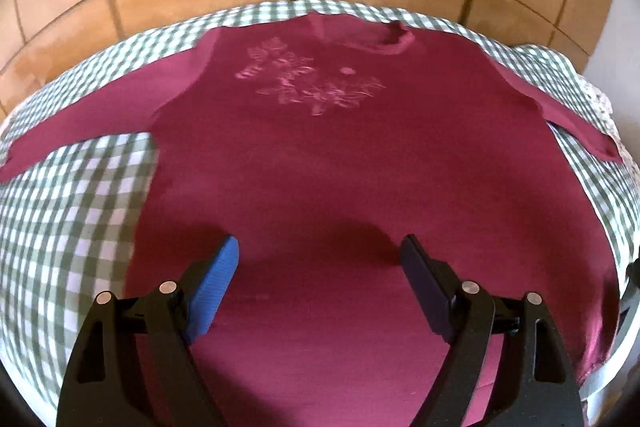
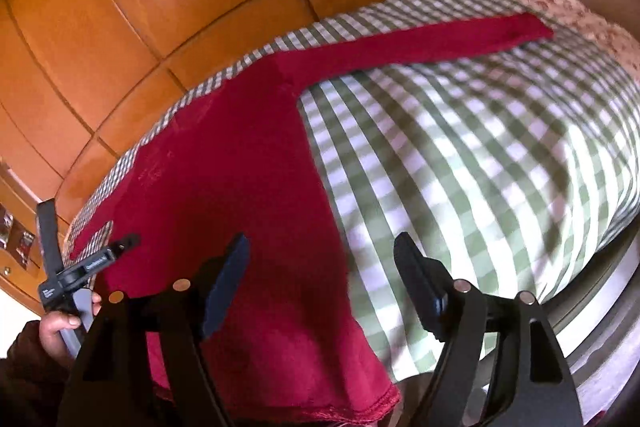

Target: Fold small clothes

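Hovering over a spread shirt

I hold both tools empty, fingers apart. The maroon shirt (image 1: 320,155) lies flat on the checked bedcover (image 1: 80,211), collar away from me. My left tool (image 1: 320,263) hangs over its hem; my right tool (image 2: 320,263) is nearer the outstretched right sleeve (image 2: 420,43).

Flat shirt (image 1: 340,167) blocks nothing; checked cloth (image 2: 480,167) beside it lies bare.

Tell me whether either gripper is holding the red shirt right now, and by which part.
Nothing is held. The left gripper and right gripper are both open above the long-sleeved shirt, which lies flat on the checked cloth.
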Demonstrator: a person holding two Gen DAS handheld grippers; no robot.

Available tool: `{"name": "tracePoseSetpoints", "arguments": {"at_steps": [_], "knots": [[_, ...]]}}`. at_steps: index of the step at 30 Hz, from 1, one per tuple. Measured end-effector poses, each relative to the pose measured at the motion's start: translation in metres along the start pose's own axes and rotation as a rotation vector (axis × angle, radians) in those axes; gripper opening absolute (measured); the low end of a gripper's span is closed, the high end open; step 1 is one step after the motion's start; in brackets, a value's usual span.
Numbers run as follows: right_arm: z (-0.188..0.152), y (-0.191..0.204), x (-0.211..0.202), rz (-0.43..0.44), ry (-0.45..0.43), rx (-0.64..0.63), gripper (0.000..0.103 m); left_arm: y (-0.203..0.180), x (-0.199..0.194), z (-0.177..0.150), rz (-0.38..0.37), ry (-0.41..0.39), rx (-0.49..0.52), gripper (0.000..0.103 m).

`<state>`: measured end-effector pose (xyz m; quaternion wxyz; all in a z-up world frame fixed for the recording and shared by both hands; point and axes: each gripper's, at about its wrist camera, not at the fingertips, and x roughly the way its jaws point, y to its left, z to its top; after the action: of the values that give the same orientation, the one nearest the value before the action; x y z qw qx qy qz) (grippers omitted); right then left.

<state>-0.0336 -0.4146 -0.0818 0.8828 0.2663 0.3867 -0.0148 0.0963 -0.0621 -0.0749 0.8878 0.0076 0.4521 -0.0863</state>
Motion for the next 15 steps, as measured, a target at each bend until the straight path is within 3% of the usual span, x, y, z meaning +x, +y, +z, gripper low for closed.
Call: {"name": "tracePoseSetpoints", "arguments": {"at_steps": [6,11,15], "knots": [[0.022,-0.029,-0.007,-0.017,-0.048,0.092,0.061,0.019,0.002,-0.010,-0.007,-0.002,-0.040,0.086],[0.078,-0.089,-0.011,-0.057,-0.133,0.297,0.057,0.015,0.007,-0.012,-0.030,-0.001,-0.006,0.099],[0.122,-0.138,0.004,-0.079,-0.180,0.478,0.057,0.013,0.011,-0.014,-0.036,-0.006,0.015,0.099]]}}
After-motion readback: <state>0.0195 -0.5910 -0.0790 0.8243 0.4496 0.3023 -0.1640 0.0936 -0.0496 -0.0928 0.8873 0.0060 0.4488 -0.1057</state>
